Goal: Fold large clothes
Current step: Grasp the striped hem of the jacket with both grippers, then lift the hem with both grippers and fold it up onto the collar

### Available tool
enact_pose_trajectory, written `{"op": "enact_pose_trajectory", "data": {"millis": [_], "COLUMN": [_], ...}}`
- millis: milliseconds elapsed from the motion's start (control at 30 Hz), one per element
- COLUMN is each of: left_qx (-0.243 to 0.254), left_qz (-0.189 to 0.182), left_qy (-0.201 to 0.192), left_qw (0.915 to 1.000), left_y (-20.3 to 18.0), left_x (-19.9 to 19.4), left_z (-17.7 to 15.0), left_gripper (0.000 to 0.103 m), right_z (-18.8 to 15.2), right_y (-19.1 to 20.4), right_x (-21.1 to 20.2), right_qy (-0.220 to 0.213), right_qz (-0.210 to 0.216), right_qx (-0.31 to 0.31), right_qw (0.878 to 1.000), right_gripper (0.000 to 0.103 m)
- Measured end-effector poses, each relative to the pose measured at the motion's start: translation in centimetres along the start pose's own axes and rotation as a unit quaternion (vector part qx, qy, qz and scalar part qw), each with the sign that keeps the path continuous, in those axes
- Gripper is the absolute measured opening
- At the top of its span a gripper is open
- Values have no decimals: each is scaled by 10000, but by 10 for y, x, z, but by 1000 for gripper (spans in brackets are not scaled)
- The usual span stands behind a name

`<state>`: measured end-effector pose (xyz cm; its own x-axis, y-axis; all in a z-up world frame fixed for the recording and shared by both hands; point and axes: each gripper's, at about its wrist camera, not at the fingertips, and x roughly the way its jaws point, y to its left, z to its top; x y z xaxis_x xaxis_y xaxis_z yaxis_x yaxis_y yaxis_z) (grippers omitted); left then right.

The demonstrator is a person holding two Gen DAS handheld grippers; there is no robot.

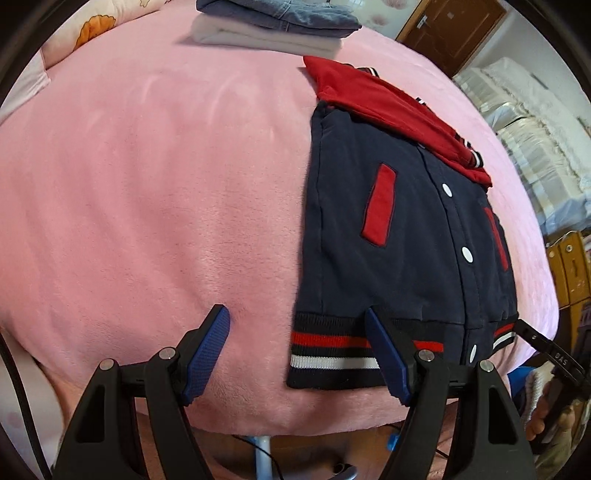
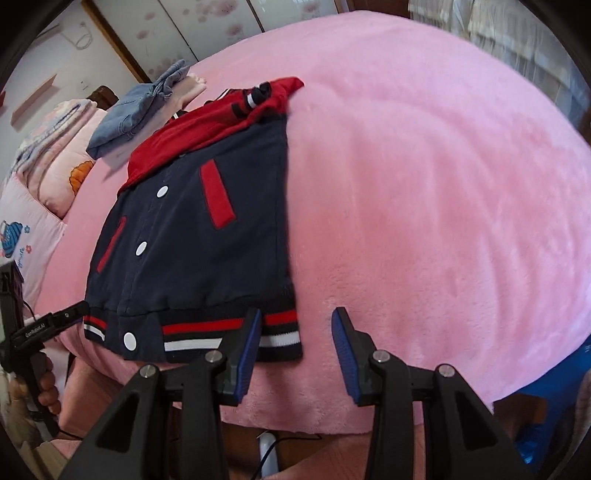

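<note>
Left gripper [image 1: 297, 345] jaws apart, nothing between the pads, hovering over the jacket's [image 1: 399, 236] left hem corner. Right gripper [image 2: 295, 343] jaws apart too, empty, over the right hem corner. Jacket: navy body, red sleeves folded across the top, lies flat near the front edge of the pink blanket [image 1: 147, 184]. Folded denim stack [image 1: 280, 14] sits at the far end, well apart.

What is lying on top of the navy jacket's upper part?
Red sleeves with striped cuffs are folded across the navy jacket. They cover the collar area, so it cannot be seen. The jacket lies on the pink blanket.
</note>
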<state>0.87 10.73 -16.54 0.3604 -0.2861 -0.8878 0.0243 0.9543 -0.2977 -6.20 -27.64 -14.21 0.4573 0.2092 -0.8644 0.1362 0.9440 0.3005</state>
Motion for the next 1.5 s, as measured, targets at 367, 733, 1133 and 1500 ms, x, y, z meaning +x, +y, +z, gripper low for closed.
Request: {"op": "enact_pose_trajectory", "data": {"millis": [367,733,1133,1500], "left_qx": [36,161,-637,-1258], "left_qz": [-625,-906,-2095,-2738], "left_qy": [33,158,610,40], "left_qw": [9980,9956,9738,9535], "left_y": [0,-3,-12,-26], "left_x": [7,19,1,-17], "left_z": [-7,-10,13,122], "left_gripper": [72,47,10,10], "right_z": [-5,-10,4,124], "right_y": [19,20,27,27], "right_x": [13,25,-3,-31], "right_qy": [83,40,11,-636], "right_qz": [263,159,444,1461], "right_qx": [-490,-573,-519,417], "right_qw": [9984,9982,9977,9863], "right_gripper": [40,39,10,10]}}
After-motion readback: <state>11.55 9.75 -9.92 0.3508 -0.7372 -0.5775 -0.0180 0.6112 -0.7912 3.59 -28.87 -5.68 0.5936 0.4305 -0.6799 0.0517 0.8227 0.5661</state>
